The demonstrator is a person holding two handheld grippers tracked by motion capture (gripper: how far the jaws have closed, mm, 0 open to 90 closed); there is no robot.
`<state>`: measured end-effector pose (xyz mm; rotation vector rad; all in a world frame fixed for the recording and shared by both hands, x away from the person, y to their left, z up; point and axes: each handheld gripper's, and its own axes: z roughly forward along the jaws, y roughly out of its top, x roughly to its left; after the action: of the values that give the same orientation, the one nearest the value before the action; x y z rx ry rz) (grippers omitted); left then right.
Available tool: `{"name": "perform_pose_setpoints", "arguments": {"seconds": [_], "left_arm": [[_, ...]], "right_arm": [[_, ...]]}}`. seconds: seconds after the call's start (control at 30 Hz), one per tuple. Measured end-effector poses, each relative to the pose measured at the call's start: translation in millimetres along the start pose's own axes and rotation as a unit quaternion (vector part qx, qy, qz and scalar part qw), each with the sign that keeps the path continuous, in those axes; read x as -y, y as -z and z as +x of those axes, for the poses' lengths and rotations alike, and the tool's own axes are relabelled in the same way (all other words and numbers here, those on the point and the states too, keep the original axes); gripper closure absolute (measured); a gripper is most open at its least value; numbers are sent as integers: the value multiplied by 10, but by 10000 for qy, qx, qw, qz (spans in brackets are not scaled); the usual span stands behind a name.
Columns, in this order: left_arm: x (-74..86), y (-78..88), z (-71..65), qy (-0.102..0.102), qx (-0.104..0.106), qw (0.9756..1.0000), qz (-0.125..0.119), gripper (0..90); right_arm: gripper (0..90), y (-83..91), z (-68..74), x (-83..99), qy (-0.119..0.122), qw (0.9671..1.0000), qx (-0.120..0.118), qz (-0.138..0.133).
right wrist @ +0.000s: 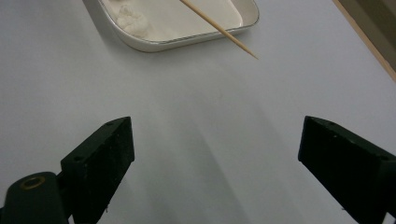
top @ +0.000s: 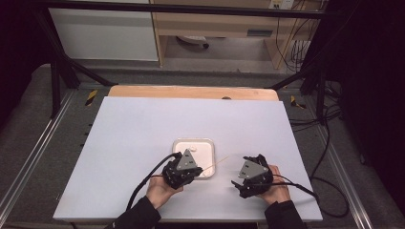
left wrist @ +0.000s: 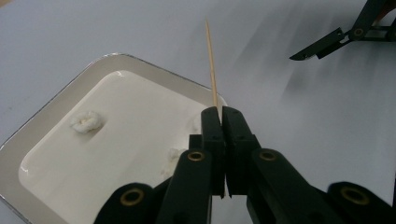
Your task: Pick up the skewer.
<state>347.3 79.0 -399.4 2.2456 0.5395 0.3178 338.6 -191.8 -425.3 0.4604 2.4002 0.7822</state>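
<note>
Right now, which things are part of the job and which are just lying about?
In the job:
- skewer, clamped in the left gripper
- tray with white lumps
- right gripper, jaws apart, nothing between them

Lying about:
- wooden board at the table's far edge
- cables on the floor to the right

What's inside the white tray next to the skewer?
The white tray holds small white fluffy lumps: one lies apart at the far side, others near the left gripper, which grips the wooden skewer. Its jaws cover the tray's near corner.
</note>
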Motion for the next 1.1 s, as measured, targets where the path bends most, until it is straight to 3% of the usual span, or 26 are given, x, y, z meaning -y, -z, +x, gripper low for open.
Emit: {"name": "perform_pose_setpoints", "arguments": {"seconds": [0.27, 0.57, 0.63, 0.93, 0.97, 1.1], "left_arm": [[-58, -37, -37, -107, 42, 9999, 63, 885], [-134, -124, -93, -264, 122, 9994, 208, 885], [-145, -135, -103, -276, 141, 9993, 221, 885], [-242, -188, -166, -436, 234, 9985, 249, 885], [-250, -194, -171, -472, 246, 9982, 266, 885], [-270, -213, -202, -519, 315, 9978, 264, 885]], "right_arm": [[174, 6, 41, -63, 415, 9991, 34, 30], [272, 24, 88, -123, 976, 9952, 108, 28], [286, 23, 93, -128, 1003, 9949, 108, 17], [384, -4, 129, -148, 1492, 9886, 185, 111], [415, -6, 134, -150, 1638, 9861, 234, 127], [465, -8, 147, -158, 1879, 9818, 251, 117]]}}
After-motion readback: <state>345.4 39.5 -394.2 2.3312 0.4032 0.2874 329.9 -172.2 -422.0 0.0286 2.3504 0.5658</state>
